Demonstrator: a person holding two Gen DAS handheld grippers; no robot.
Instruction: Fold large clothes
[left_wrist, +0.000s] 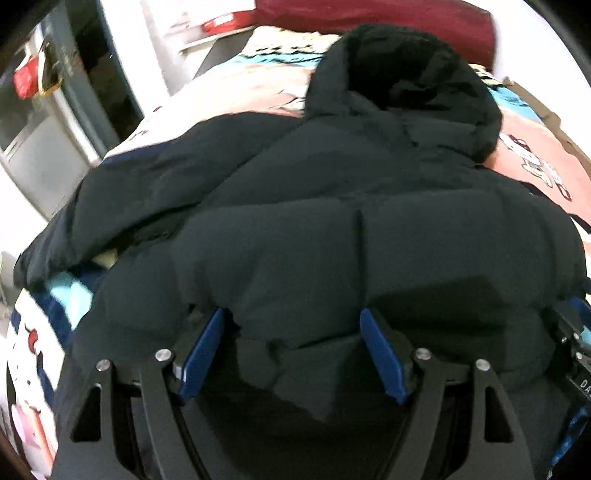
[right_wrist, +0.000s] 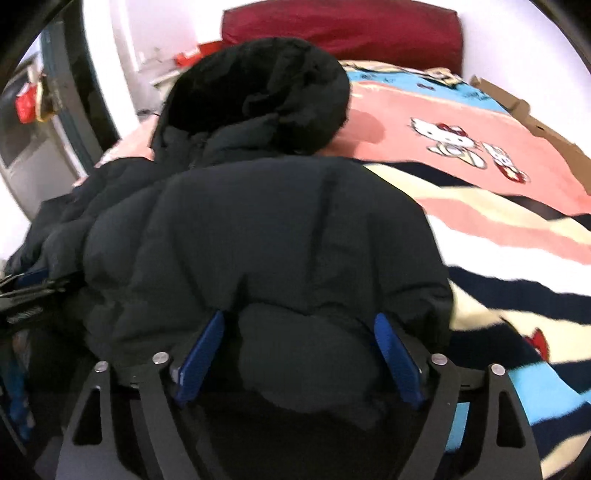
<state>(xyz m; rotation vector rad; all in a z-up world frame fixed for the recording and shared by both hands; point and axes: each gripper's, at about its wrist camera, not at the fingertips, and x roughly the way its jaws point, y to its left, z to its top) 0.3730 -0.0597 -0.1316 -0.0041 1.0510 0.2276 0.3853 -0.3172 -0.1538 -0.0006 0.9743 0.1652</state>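
Observation:
A large black puffer jacket (left_wrist: 332, 206) with a fleecy hood (left_wrist: 406, 74) lies on a bed, hood at the far end. My left gripper (left_wrist: 293, 325) is at the jacket's near hem, its blue fingers (left_wrist: 201, 354) wide apart with padded fabric bulging between them. My right gripper (right_wrist: 299, 328) is at the near hem on the jacket's (right_wrist: 258, 221) right side, blue fingers (right_wrist: 397, 358) also wide apart around a fold of fabric. The hood (right_wrist: 266, 92) shows at the far end in the right wrist view. The right gripper's body shows at the left wrist view's right edge (left_wrist: 576, 350).
The bed has a pink, blue and striped cartoon blanket (right_wrist: 480, 177). A dark red pillow (right_wrist: 343, 29) lies at the head. Cardboard (right_wrist: 535, 122) lines the bed's right side. A white wall and a grey cabinet (left_wrist: 40, 147) stand to the left.

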